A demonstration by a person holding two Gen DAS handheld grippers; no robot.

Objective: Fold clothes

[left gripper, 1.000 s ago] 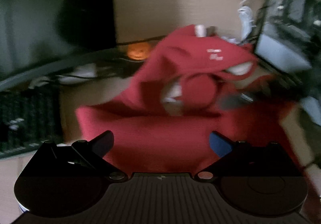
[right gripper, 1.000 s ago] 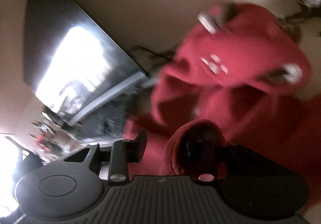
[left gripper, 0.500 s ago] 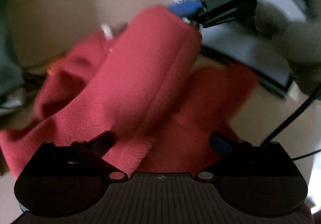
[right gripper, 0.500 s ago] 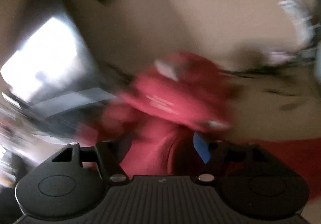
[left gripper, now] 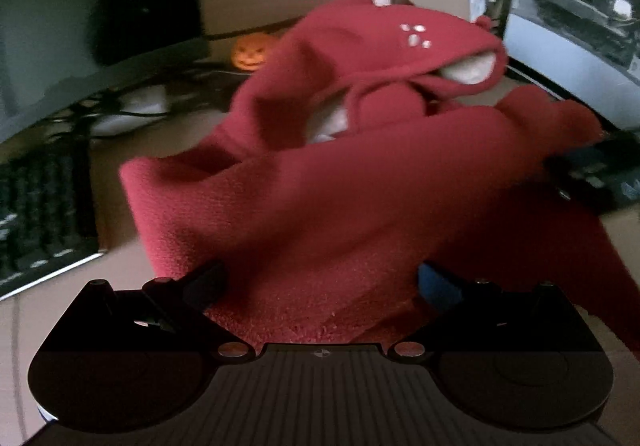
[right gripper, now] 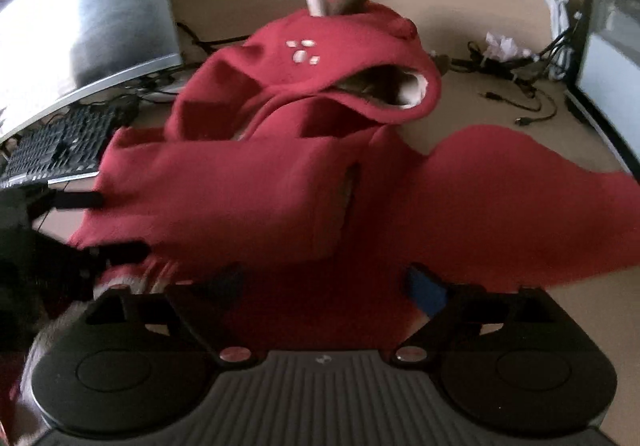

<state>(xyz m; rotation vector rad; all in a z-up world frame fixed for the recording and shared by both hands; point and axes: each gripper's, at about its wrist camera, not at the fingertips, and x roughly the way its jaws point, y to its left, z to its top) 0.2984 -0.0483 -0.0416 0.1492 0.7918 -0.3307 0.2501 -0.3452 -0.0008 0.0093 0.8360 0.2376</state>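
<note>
A red fleece hooded garment [left gripper: 340,174] lies on a tan desk, its hood [left gripper: 400,42] with white spots propped up at the back. A sleeve is folded across the body. My left gripper [left gripper: 320,282] is open, its fingers apart just above the garment's near edge. In the right wrist view the same garment [right gripper: 280,174] fills the middle. My right gripper [right gripper: 324,286] is open over the red cloth. The left gripper's fingers [right gripper: 120,250] show at the left edge, apart at the folded sleeve's end.
A monitor [right gripper: 80,18] and a black keyboard [right gripper: 56,146] stand at the left. Another screen [left gripper: 580,6] stands at the right, with cables [right gripper: 512,86] and a white cord [right gripper: 556,2] behind. A small orange pumpkin [left gripper: 250,52] sits behind the garment.
My right gripper has let go of the sleeve it carried across the body and opened. Both grippers have drawn back to the garment's near edge.
</note>
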